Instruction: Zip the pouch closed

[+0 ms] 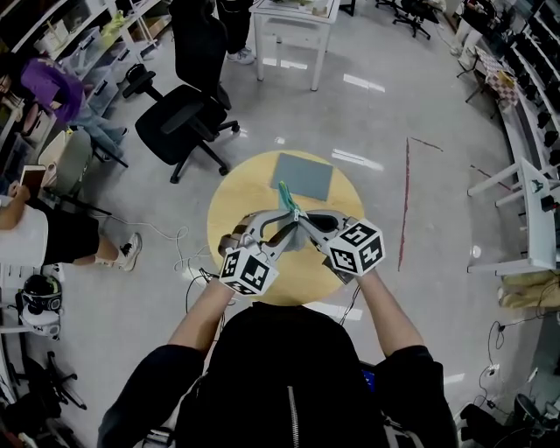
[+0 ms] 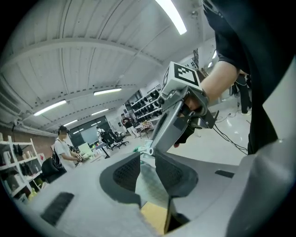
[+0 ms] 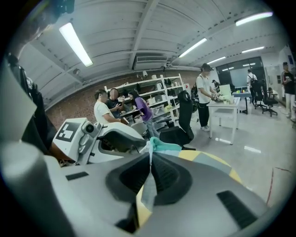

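Observation:
The pouch (image 1: 296,234) is pale grey-green cloth with a teal end (image 1: 286,198) that sticks up, held above the round yellow table (image 1: 234,206). My right gripper (image 1: 303,224) is shut on it; in the right gripper view (image 3: 151,155) a thin fold of the cloth (image 3: 148,190) is pinched between the pads, with the teal end (image 3: 163,145) just beyond the tips. My left gripper (image 1: 282,231) meets it from the left and stands open (image 2: 147,157). The cloth (image 2: 151,184) lies in the gap, and neither pad presses on it.
A flat grey rectangle (image 1: 302,175) lies on the far part of the table. A black office chair (image 1: 179,118) stands beyond it at the left, and a white table (image 1: 293,26) further back. People sit at the left by shelves (image 3: 159,99). Cables trail on the floor.

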`<act>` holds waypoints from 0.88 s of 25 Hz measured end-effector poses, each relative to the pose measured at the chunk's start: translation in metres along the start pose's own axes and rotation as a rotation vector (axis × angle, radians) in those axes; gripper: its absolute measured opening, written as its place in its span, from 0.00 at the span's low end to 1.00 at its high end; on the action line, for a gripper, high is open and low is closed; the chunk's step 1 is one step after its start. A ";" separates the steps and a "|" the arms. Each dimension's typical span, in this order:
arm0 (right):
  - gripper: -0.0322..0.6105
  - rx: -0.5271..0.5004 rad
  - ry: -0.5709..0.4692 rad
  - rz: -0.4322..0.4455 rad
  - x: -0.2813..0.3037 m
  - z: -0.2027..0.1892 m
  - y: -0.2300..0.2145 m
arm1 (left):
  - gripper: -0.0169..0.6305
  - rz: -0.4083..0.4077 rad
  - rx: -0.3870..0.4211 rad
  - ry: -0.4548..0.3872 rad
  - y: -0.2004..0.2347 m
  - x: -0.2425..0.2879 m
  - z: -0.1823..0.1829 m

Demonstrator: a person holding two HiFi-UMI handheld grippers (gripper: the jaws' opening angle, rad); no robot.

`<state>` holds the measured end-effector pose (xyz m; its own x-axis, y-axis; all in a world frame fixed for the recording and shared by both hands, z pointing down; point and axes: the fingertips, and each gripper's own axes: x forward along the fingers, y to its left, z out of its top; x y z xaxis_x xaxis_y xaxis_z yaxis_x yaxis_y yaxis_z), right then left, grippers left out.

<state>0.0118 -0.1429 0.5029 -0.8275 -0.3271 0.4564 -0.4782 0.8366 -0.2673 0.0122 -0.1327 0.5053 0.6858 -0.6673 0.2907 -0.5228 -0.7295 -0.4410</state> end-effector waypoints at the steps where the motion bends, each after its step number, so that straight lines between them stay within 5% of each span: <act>1: 0.07 -0.004 0.010 0.001 -0.001 -0.002 0.000 | 0.18 -0.001 0.022 0.006 -0.002 0.001 0.000; 8: 0.07 -0.007 0.052 0.009 -0.003 -0.016 0.000 | 0.14 -0.010 0.132 0.033 -0.014 0.004 -0.001; 22: 0.07 -0.035 0.086 -0.004 -0.006 -0.027 -0.001 | 0.03 -0.004 0.002 -0.012 -0.016 0.002 0.003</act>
<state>0.0245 -0.1299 0.5232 -0.7962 -0.2928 0.5294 -0.4698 0.8507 -0.2360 0.0235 -0.1218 0.5100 0.6937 -0.6625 0.2826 -0.5191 -0.7319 -0.4415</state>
